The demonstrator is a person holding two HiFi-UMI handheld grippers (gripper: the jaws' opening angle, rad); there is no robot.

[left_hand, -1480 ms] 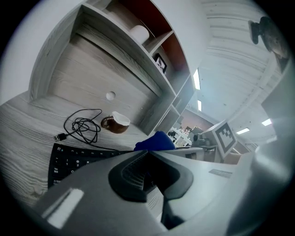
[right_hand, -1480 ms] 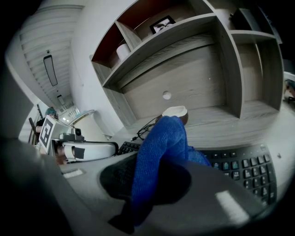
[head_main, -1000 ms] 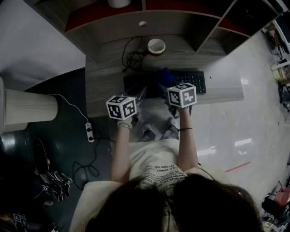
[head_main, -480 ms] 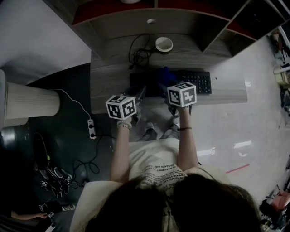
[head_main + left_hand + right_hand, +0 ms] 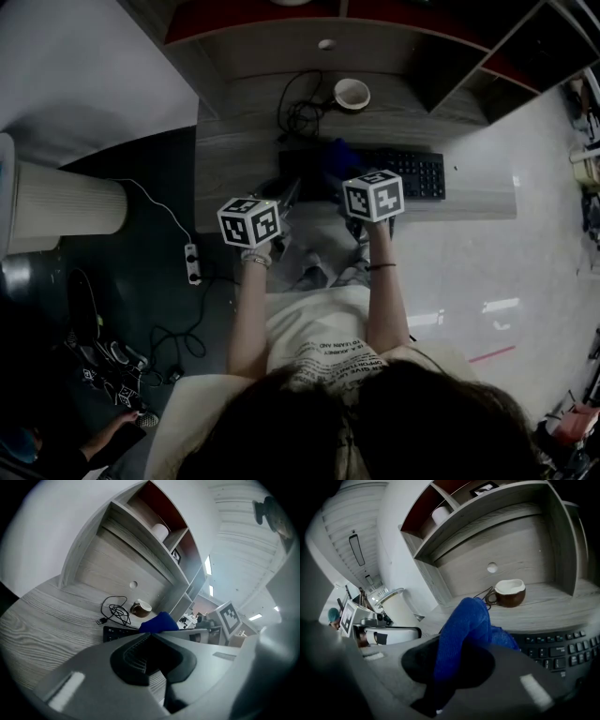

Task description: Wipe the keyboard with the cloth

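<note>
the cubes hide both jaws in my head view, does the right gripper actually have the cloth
Observer: Yes, the right gripper is shut on the blue cloth, which is bunched up over the keyboard.
Operator: and the left one
Observer: The left gripper is shut too, with nothing between its jaws.
Operator: what colour is that mug outside
Observer: The mug is brown outside, its handle toward the black cable.

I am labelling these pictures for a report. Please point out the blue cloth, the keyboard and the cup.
blue cloth [image 5: 464, 623]: right gripper view, raised fold.
keyboard [image 5: 555, 651]: right gripper view, keys.
cup [image 5: 509, 599]: right gripper view, brown wall.
</note>
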